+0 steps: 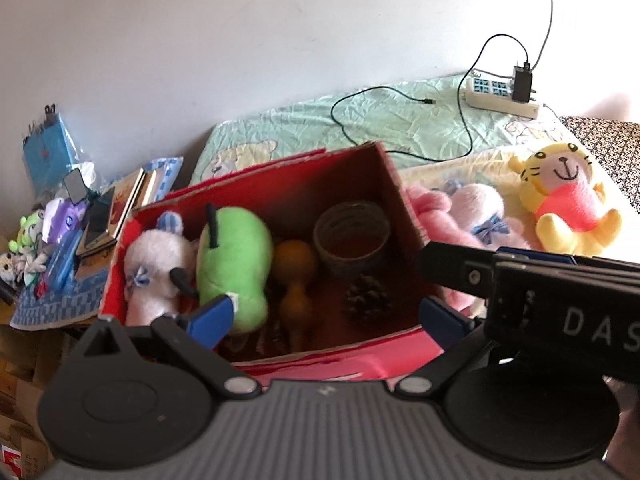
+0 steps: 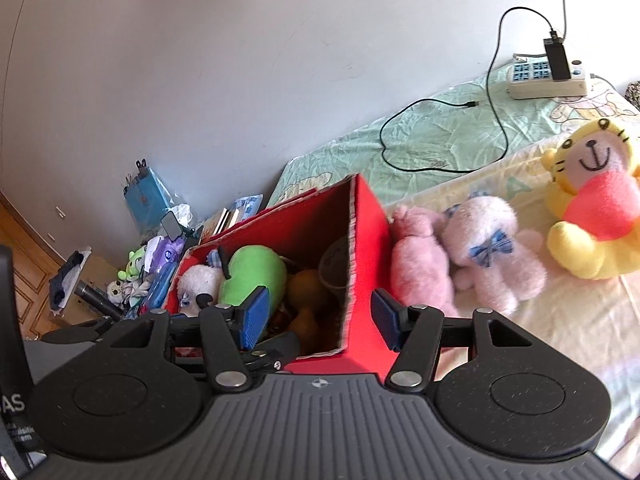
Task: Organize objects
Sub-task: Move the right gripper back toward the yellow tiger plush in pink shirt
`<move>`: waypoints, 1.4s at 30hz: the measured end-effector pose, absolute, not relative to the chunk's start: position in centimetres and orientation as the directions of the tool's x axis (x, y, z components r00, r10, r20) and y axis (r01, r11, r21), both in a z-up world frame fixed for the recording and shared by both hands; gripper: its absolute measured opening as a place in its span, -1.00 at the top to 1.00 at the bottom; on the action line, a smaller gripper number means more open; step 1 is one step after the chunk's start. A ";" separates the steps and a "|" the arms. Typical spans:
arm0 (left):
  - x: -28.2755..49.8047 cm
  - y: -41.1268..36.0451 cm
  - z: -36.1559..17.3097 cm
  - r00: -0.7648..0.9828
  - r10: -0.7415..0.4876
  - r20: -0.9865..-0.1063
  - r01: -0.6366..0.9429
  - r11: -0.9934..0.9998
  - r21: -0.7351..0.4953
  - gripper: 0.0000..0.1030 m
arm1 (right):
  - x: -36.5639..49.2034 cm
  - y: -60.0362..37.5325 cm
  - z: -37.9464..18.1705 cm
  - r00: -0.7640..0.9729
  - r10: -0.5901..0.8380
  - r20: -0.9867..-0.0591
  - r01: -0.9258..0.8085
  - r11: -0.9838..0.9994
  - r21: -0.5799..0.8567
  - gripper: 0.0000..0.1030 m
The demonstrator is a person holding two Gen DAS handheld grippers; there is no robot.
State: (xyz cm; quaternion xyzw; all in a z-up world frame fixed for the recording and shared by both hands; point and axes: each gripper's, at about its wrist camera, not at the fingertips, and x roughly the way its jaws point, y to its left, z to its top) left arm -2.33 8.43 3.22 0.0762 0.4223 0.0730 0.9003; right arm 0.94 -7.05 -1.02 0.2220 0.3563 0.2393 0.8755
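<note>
The red cardboard box [image 1: 280, 344] sits on the bed [image 2: 560, 340], open-topped. Inside it — one white plush [image 1: 154, 268], one green plush [image 1: 234, 260], one orange gourd [image 1: 296, 276], one woven cup [image 1: 352, 236], one pine cone [image 1: 366, 298]. The left gripper [image 1: 326, 316] hovers over the box's near rim, jaws spread and empty. The right gripper [image 2: 320, 318] straddles the box's right wall, jaws apart, gripping nothing. Beside the box lie three toys — one pink plush [image 2: 420, 264], one pale bear [image 2: 492, 248], one yellow tiger [image 2: 596, 200].
</note>
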 end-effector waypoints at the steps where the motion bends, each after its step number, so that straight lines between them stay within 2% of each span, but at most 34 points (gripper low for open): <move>1: -2.3 7.8 3.3 0.634 0.197 -0.748 -0.067 0.977 0.201 -0.94 | 1.0 -7.6 -1.0 0.632 0.576 -0.518 -0.259 0.787 0.559 -0.17; 21: -0.4 -1.8 1.7 0.600 0.180 -0.779 -0.021 0.978 0.209 -0.94 | 2.1 -16.1 -2.6 0.605 0.568 -0.558 -0.221 0.793 0.568 -0.17; 42: 0.2 -5.7 -0.9 0.537 0.149 -0.830 0.034 0.980 0.198 -0.94 | 1.7 -19.8 -4.0 0.585 0.553 -0.593 -0.178 0.801 0.571 -0.17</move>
